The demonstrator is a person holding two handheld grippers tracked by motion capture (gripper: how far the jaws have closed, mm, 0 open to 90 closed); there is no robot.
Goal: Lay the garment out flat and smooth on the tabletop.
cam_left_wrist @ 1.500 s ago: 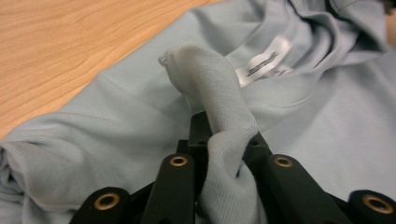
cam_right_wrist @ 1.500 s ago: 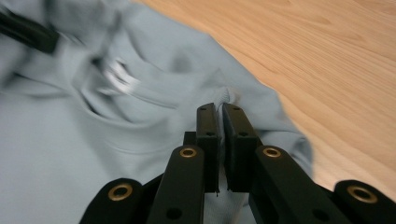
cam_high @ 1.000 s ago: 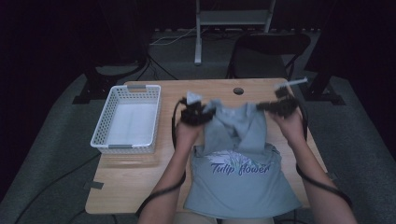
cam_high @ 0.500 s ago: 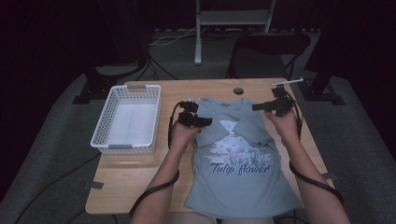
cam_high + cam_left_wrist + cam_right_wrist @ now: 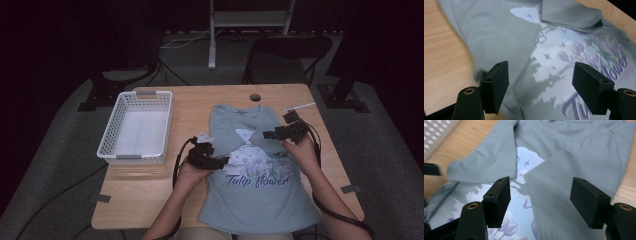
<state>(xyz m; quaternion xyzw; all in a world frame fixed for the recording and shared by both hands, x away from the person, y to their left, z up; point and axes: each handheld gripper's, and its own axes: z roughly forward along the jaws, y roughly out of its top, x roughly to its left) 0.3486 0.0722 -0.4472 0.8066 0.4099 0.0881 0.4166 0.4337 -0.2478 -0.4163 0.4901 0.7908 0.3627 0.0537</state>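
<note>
A light blue T-shirt (image 5: 260,190) printed "Tulip flower" lies face up on the wooden table (image 5: 145,200), collar away from the person. Both sleeves lie folded inward over the chest: the left sleeve (image 5: 486,165) and the right sleeve (image 5: 267,142). My left gripper (image 5: 212,160) hovers at the shirt's left edge beside the print, open and holding nothing. In the left gripper view its jaws (image 5: 540,87) stand wide apart above the shirt (image 5: 499,37). My right gripper (image 5: 277,133) is open over the folded right sleeve (image 5: 579,162), its jaws (image 5: 541,202) parted with nothing between them.
A white mesh basket (image 5: 107,145) stands on the table's left side, and its corner (image 5: 434,132) appears in the right gripper view. A cable hole (image 5: 255,97) is near the far edge. A dark folding chair (image 5: 287,50) stands behind the table.
Both grippers have drawn back from the shirt's shoulders toward the person. The sleeves they had lifted now lie released and folded over the chest.
</note>
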